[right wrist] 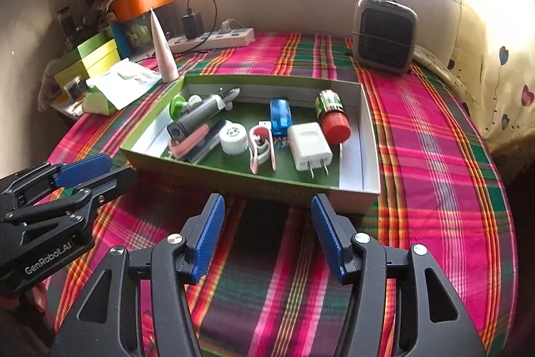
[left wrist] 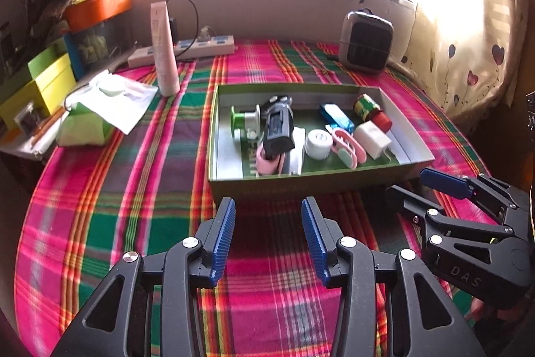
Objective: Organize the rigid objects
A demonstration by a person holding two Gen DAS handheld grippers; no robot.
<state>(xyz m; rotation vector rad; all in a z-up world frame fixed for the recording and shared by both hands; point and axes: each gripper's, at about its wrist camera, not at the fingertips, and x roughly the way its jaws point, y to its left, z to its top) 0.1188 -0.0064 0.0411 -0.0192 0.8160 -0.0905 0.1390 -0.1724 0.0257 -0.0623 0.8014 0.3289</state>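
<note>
A shallow green box (right wrist: 234, 181) sits on the plaid blanket (right wrist: 434, 156). Inside it lie a white plug charger (right wrist: 309, 144), a red-capped bottle (right wrist: 332, 116), a blue lighter-like piece (right wrist: 279, 116), a white round cap (right wrist: 234, 136), a pink clip (right wrist: 262, 146), a dark grey trimmer (right wrist: 197, 119) and a green spool (right wrist: 177, 104). My right gripper (right wrist: 268, 199) is open just short of the box's near wall, with nothing between its fingers. My left gripper (left wrist: 268, 203) is also open and empty, in front of the box (left wrist: 301, 184). Each gripper shows in the other's view: left gripper (right wrist: 118, 165), right gripper (left wrist: 409, 181).
Behind the box stand a small grey heater (right wrist: 384, 35), a white power strip (right wrist: 214, 39) with a black adapter, and an upright pink tube (right wrist: 164, 56). A tissue pack (right wrist: 113, 92), yellow-green boxes (right wrist: 93, 59) and an orange pot (right wrist: 143, 0) crowd the left. A curtain (right wrist: 495, 72) hangs on the right.
</note>
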